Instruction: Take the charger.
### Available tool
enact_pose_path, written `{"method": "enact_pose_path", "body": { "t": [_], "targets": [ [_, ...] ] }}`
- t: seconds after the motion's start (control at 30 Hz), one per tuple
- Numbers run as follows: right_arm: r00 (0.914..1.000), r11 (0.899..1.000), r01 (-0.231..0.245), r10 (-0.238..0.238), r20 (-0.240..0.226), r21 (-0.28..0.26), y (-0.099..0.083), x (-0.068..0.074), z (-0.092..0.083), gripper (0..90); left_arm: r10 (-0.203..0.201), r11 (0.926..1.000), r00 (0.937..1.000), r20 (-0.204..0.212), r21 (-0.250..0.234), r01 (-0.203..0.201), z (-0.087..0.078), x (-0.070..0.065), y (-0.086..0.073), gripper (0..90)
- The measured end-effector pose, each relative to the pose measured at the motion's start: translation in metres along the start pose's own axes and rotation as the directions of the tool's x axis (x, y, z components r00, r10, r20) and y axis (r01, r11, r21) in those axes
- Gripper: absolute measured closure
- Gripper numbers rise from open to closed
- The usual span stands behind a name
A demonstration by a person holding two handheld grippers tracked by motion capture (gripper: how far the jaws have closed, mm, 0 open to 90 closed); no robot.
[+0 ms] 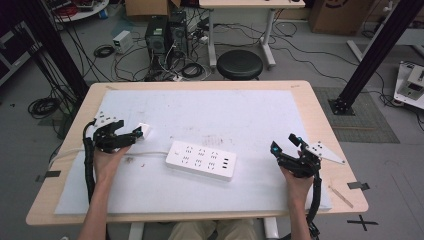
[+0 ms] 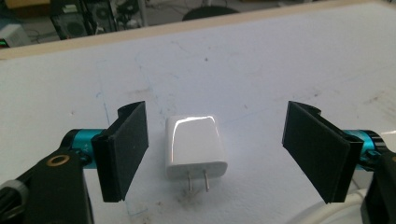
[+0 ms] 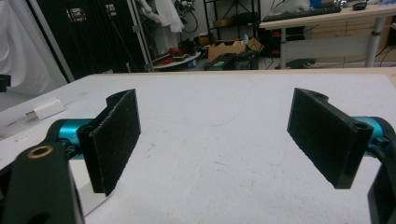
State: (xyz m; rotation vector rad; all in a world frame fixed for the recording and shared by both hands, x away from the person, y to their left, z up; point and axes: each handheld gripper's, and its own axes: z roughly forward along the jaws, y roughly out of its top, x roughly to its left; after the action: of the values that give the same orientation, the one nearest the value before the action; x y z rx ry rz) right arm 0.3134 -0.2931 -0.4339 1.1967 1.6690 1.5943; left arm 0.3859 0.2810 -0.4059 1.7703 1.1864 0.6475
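Left gripper view shows the charger (image 2: 196,147) lying between the wide-open jaws of the left gripper (image 2: 224,154) — at nine o'clock on the worktop (image 1: 260,107). Grasping seems underway; next, close squarely on its sides. Right gripper (image 3: 229,140) hangs wide, empty, at three o'clock.

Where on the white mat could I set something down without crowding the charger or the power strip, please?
The far half of the mat is bare. So is the stretch between power strip and right gripper. It is crowded at the left, where the left gripper straddles the charger.
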Motion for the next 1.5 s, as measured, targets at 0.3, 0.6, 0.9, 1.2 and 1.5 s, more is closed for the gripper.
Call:
{"method": "enact_pose_path", "body": {
  "t": [0.3, 0.6, 0.9, 1.2, 1.5],
  "targets": [
    [1.0000, 1.000, -0.002, 0.002, 0.006, 0.012, 0.000, 0.001, 0.001, 17.5, 0.032, 0.9927, 0.9987, -0.039, 0.118, -0.027, 0.026, 0.003, 0.005, 24.6],
    [1.0000, 1.000, 0.001, -0.001, 0.002, 0.013, 0.000, 0.001, 0.002, 17.5, 0.020, 0.9810, 0.9990, -0.040, 0.194, -0.012, 0.044, 0.007, -0.004, 24.6],
    [0.9999, 1.000, 0.010, -0.010, 0.011, 0.026, 0.000, 0.002, 0.003, 17.5, 0.036, 0.9665, 0.9972, -0.066, 0.256, -0.018, 0.056, 0.004, -0.008, 24.8],
    [0.9997, 0.999, 0.018, -0.019, 0.015, 0.038, 0.000, 0.003, 0.004, 17.5, 0.029, 0.9653, 0.9959, -0.085, 0.261, -0.006, 0.058, 0.004, -0.009, 29.2],
    [0.9995, 0.999, 0.028, -0.029, 0.014, 0.040, 0.000, 0.004, 0.004, 17.5, 0.049, 0.9599, 0.9960, -0.074, 0.279, -0.026, 0.059, 0.002, -0.009, 34.9]
  ]
}}
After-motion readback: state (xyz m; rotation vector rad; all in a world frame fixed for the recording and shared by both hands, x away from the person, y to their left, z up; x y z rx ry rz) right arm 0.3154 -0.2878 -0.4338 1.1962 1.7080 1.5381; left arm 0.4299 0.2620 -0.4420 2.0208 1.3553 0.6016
